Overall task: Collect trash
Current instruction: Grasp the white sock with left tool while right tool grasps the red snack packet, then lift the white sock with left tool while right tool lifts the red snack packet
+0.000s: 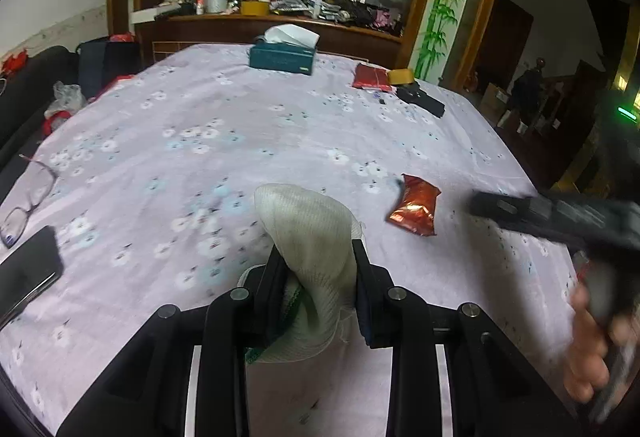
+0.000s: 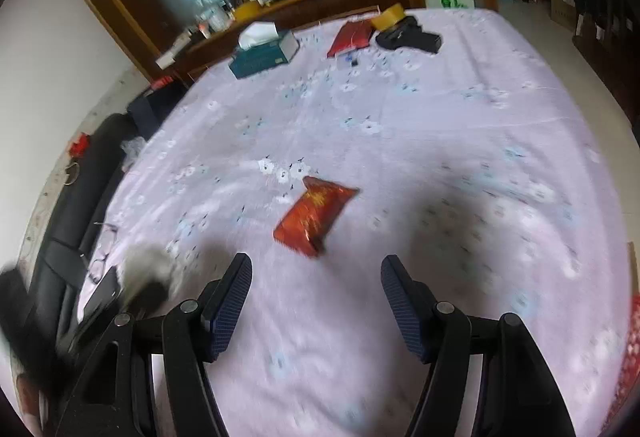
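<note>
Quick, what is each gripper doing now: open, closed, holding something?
Left gripper: closed on a white glove.
Right gripper: open, holding nothing; the red wrapper lies on the table ahead of it.

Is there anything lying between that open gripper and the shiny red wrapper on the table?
Nothing visible. The right gripper stands open with only bare flowered tablecloth between it and the red wrapper just ahead. The left gripper, shut on a white cloth, is off to the side, not in the path.
</note>
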A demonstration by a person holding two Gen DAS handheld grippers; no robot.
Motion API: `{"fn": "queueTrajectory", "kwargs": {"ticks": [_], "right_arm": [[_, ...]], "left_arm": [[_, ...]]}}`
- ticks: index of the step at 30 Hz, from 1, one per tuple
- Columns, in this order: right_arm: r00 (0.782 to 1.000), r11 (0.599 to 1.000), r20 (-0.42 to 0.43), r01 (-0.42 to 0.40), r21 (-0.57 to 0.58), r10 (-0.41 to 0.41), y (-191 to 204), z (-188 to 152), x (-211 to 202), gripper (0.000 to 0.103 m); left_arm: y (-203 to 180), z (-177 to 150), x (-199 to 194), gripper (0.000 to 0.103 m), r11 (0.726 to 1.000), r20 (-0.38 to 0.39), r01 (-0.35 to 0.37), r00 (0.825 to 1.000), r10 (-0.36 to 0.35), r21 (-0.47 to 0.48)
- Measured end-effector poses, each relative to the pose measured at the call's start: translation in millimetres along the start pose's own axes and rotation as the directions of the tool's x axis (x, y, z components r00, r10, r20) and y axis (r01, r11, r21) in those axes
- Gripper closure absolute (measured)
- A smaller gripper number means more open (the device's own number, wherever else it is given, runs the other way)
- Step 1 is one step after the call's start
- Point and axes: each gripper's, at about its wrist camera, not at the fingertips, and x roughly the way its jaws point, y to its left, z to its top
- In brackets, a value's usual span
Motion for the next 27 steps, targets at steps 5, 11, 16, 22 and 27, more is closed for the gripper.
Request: {"fn": "queueTrajectory", "kwargs": {"ticks": [5, 11, 16, 22, 27], "right_arm": [[0.997, 0.998, -0.054, 0.062, -0.003, -0.063, 17.7, 19.0, 49.4, 0.035], [0.984, 0.988, -0.093, 0.151, -0.025, -0.153, 29.1, 27.0, 87.2, 0.052], [0.982, 0.985, -0.072, 0.170, -0.041, -0.172, 25.6, 19.4, 84.6, 0.069], [0.993, 0.989, 0.038, 0.117, -0.091, -0.114, 28.3, -16.6, 33.5, 0.069], [0.975, 0.971, 0.169, 0.170, -0.170, -0.142, 32.9, -60.3, -16.3, 0.068]], "left_arm": [[10.6, -12.6, -8.3, 0.074, 1.000, 0.010, -0.002, 1.000, 0.002, -0.010], [17.3, -21.3, -3.5, 0.074, 1.000, -0.001, -0.006, 1.000, 0.006, -0.019], [15.8, -25.9, -4.0, 0.074, 1.000, 0.006, -0.017, 1.000, 0.017, -0.010], [-2.0, -33.0, -6.1, 0.074, 1.000, 0.024, -0.023, 0.999, 0.022, 0.017], [-21.7, -40.9, -9.6, 0.074, 0.998, 0.055, -0.040, 0.998, 0.037, 0.056]]}}
